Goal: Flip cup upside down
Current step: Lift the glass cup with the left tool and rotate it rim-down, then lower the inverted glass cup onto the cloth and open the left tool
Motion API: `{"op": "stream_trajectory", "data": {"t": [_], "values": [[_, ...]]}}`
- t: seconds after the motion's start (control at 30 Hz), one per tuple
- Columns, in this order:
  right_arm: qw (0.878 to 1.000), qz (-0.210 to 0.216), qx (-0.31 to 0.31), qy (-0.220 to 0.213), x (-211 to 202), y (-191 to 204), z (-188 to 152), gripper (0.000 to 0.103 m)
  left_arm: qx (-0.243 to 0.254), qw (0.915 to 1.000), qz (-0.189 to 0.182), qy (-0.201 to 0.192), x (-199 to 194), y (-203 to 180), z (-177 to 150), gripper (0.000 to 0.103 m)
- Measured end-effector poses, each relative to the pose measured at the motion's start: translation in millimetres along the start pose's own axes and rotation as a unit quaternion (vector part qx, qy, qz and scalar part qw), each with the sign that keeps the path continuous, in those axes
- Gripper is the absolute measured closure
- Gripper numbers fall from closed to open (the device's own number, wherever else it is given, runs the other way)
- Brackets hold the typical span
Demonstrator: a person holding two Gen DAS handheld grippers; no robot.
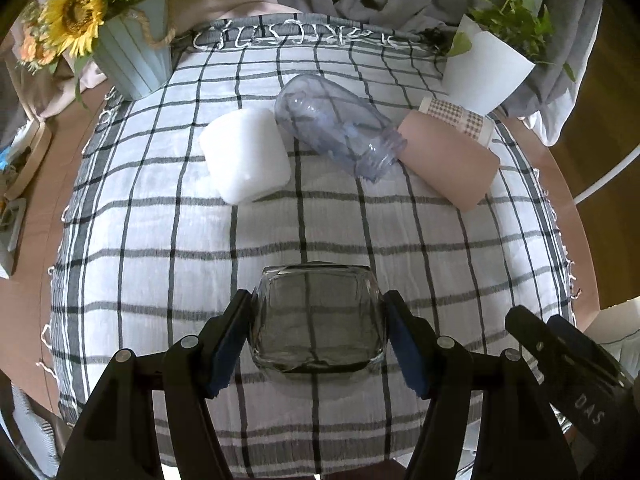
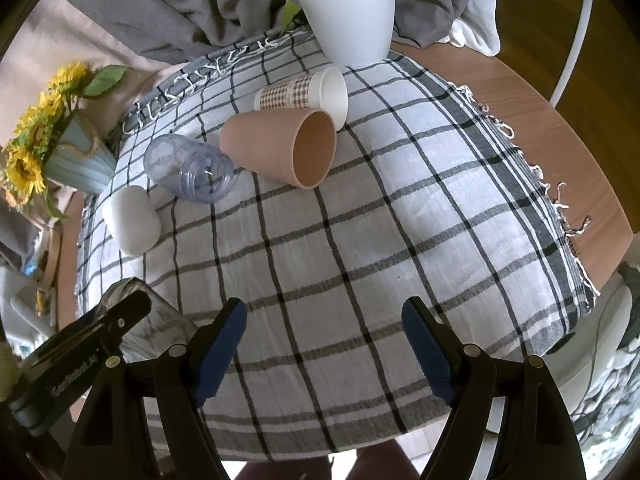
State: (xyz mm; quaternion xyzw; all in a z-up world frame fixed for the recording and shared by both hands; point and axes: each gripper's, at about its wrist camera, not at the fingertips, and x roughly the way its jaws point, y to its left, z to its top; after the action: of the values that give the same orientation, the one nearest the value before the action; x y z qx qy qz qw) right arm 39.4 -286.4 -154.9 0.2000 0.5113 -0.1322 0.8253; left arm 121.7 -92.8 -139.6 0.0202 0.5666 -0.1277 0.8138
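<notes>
A clear squarish glass cup [image 1: 316, 320] sits between the blue pads of my left gripper [image 1: 318, 340], which is shut on it just above the checked cloth [image 1: 160, 220]. In the right wrist view the same glass [image 2: 160, 320] shows at the lower left behind the left gripper's black finger. My right gripper [image 2: 324, 348] is open and empty over the near part of the cloth [image 2: 400, 220]; it also shows in the left wrist view [image 1: 560, 352] at the lower right.
On the far cloth lie a white cup [image 1: 246, 154], a clear plastic bottle [image 1: 336, 126], a pink cup [image 1: 448, 160] and a patterned paper cup [image 1: 456, 118], all on their sides. A sunflower pot [image 1: 132, 56] and a white plant pot [image 1: 484, 64] stand at the back corners.
</notes>
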Motion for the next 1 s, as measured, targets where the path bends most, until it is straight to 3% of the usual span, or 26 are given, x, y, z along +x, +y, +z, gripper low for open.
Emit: {"op": "stream_trajectory", "data": {"t": [0.5, 1.0], "values": [[1.0, -0.01, -0.03, -0.003, -5.7, 3.9, -11.1, 0.023, 0.008, 0.9998, -0.01, 0.017, -0.3, -2.8, -30.0, 0.036], [0.999, -0.017, -0.04, 0.002, -8.0, 4.3, -17.7, 0.023, 0.004, 0.9998, -0.016, 0.014, -1.0, -2.4, -33.5, 0.034]]}}
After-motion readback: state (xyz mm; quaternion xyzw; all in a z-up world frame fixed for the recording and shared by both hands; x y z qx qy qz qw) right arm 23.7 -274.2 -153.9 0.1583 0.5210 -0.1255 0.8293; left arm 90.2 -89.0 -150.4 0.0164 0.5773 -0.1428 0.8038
